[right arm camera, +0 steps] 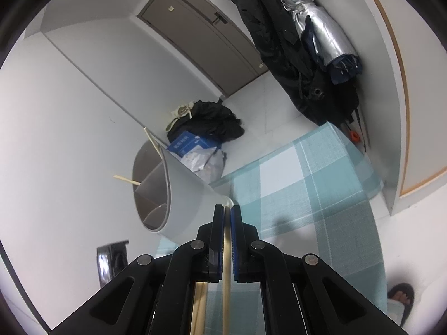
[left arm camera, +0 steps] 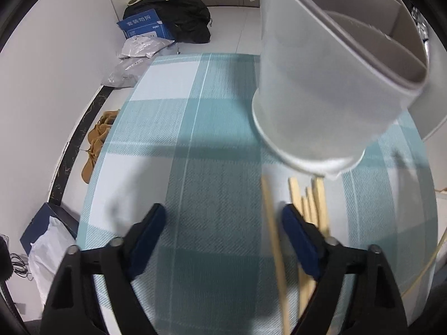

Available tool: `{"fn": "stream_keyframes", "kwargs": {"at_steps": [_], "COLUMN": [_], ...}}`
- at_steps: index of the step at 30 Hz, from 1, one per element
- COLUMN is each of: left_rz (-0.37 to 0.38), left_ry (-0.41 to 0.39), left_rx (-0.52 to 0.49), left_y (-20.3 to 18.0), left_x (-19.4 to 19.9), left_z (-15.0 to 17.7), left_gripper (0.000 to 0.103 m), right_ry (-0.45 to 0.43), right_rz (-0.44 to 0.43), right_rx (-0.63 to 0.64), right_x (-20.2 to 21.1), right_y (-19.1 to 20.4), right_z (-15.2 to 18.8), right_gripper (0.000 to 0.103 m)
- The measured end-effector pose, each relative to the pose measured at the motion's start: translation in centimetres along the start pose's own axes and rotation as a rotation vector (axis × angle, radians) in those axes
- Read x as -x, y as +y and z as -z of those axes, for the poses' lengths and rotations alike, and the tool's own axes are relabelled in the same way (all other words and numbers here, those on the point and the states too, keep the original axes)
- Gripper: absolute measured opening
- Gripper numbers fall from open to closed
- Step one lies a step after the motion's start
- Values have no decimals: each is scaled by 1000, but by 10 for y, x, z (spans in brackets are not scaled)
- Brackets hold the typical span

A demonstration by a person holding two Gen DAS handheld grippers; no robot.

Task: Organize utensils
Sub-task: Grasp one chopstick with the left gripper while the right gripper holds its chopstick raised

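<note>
right wrist view: right gripper [right arm camera: 227, 212] clamped on chopstick [right arm camera: 226, 279]; left gripper [left arm camera: 223, 217] wide, empty, beside chopsticks [left arm camera: 313, 203].

The checked tablecloth [left arm camera: 178, 167] lies bare ahead of and to the left of the left gripper [left arm camera: 223, 217], giving free passage there. To its right, loose chopsticks [left arm camera: 313, 203] cross the cloth, one running between the fingers. Just beyond them the tilted grey utensil holder [left arm camera: 313, 89] hangs low, blocking the way forward on the right.
</note>
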State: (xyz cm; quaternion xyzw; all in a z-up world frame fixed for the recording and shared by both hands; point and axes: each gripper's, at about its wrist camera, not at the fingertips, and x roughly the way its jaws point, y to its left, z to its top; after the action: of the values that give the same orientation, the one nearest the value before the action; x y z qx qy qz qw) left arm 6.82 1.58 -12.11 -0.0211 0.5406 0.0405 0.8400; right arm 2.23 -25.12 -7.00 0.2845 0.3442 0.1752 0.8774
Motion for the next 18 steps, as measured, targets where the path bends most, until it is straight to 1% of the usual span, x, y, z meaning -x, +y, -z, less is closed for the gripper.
{"fn": "stream_keyframes", "kwargs": {"at_steps": [1, 2, 4, 5, 6, 7, 9, 11, 12, 16, 18], "left_rz": [-3, -8, 0, 7, 22, 48, 72, 121, 120, 128, 145], "left_ry": [10, 23, 42, 50, 61, 75, 89, 89, 85, 19, -14], "left_rx": [-2, -13, -47, -58, -57, -44, -9, 41, 53, 71, 71], "left_y": [-2, -6, -17, -20, -23, -23, -17, -7, -4, 7, 9], "left_x": [2, 3, 7, 7, 6, 5, 4, 2, 3, 15, 26], "left_z": [0, -3, -4, -5, -6, -7, -10, -9, -9, -6, -4], "left_gripper": [65, 59, 30, 24, 13, 5, 2, 1, 1, 1, 1], "right_ry": [0, 2, -1, -2, -2, -4, -7, -9, -9, -8, -12], "right_rz": [-2, -3, 2, 4, 4, 6, 10, 18, 22, 40, 39], "right_rx": [-4, -8, -13, -15, -14, -10, 2, 21, 29, 68, 89], "right_x": [0, 0, 1, 2, 1, 2, 2, 2, 2, 4, 7], "right_y": [-1, -2, -4, -4, -4, -3, -1, 3, 4, 11, 15], "right_z": [0, 0, 0, 0, 0, 0, 1, 3, 4, 11, 14], "right_gripper": [4, 4, 4, 4, 4, 4, 4, 4, 4, 4, 4]}}
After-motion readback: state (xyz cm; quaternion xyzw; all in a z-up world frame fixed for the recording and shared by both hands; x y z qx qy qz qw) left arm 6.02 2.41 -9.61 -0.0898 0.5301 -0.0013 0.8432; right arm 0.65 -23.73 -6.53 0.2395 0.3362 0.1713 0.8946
